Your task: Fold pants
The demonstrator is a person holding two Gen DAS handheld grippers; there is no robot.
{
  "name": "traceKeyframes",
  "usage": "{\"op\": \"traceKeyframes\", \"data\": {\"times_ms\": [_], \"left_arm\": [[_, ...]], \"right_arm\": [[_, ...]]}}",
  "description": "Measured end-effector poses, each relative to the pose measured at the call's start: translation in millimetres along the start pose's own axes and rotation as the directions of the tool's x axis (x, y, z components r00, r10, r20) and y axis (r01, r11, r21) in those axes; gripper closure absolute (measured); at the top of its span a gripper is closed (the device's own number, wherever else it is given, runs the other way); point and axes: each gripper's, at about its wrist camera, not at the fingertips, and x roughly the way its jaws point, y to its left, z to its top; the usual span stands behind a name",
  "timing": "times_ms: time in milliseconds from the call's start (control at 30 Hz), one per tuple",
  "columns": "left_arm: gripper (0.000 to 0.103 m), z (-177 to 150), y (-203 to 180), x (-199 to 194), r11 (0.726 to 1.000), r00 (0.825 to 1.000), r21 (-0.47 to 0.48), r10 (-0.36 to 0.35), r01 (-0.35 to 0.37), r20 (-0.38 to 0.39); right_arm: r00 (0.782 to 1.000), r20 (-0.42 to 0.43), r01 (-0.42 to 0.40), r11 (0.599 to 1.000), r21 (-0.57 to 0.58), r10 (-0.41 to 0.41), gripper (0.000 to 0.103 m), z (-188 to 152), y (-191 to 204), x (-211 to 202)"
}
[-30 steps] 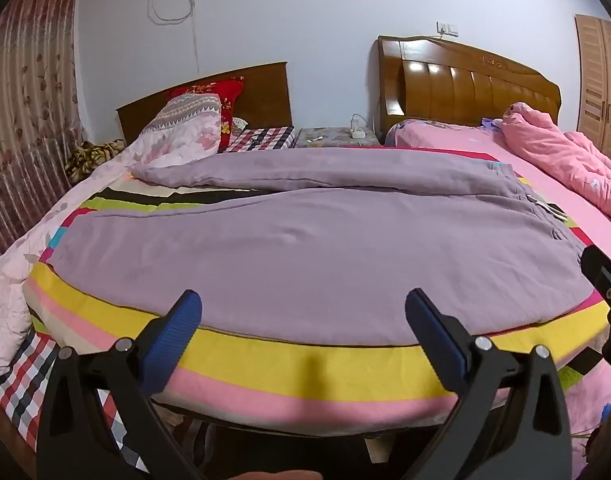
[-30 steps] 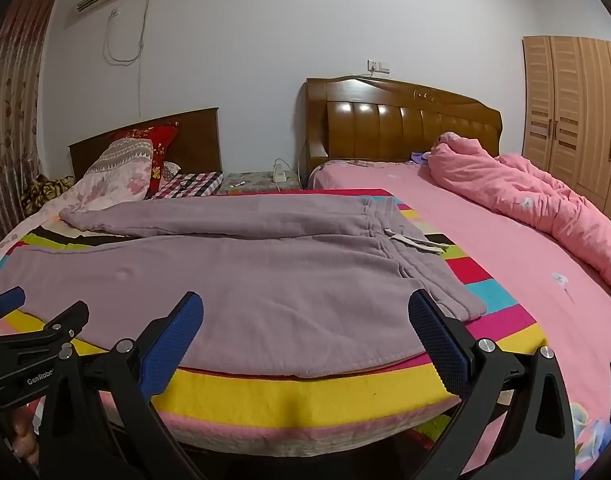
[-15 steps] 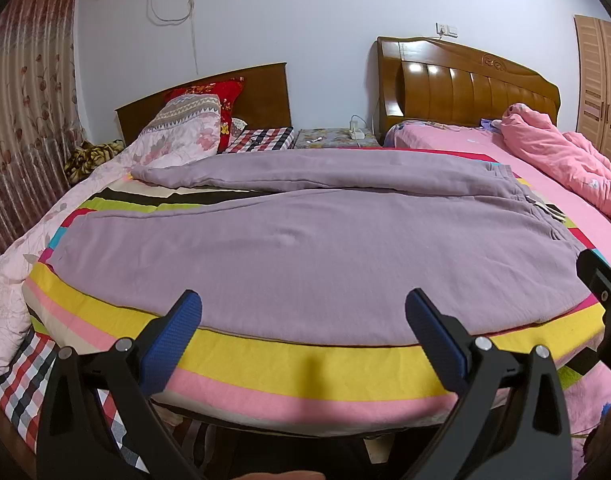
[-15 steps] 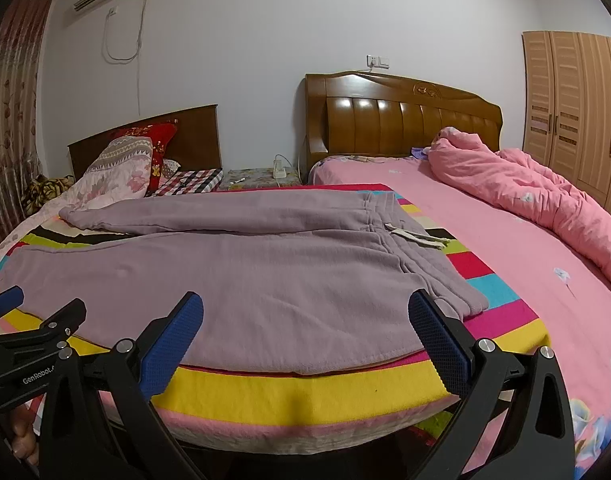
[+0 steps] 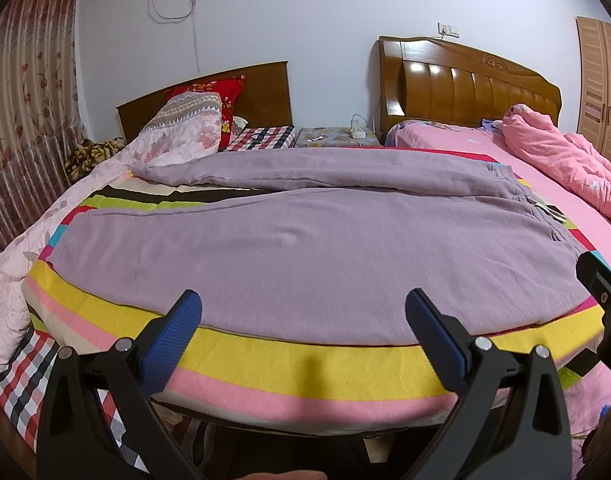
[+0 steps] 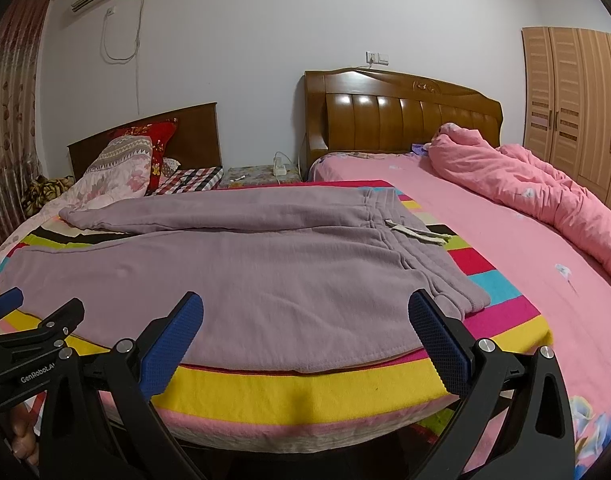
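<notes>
Left gripper [image 5: 303, 318] and right gripper [image 6: 305, 320]: jaws wide apart, empty, hovering off near edge of bed [image 5: 305, 364]. Pants [image 5: 325, 252] flat along that edge, legs splayed, waistband [image 6: 421, 256] toward right. Judgement: pinch near leg's hem and waistband together, lift evenly, lay onto far leg.

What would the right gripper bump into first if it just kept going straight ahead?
Probably the purple pants spread on the striped blanket. The right gripper is open and points over their near edge, though depth is hard to judge.
</notes>
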Motion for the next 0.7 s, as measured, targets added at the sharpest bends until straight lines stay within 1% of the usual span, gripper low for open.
{"op": "traceKeyframes", "data": {"times_ms": [700], "left_arm": [[0.001, -3.6, 3.4, 2.5, 1.000, 1.000, -0.011, -0.002, 0.002, -0.008]], "right_arm": [[1.000, -0.012, -0.005, 1.000, 0.004, 0.005, 0.004, -3.1, -0.4, 4.5]]}}
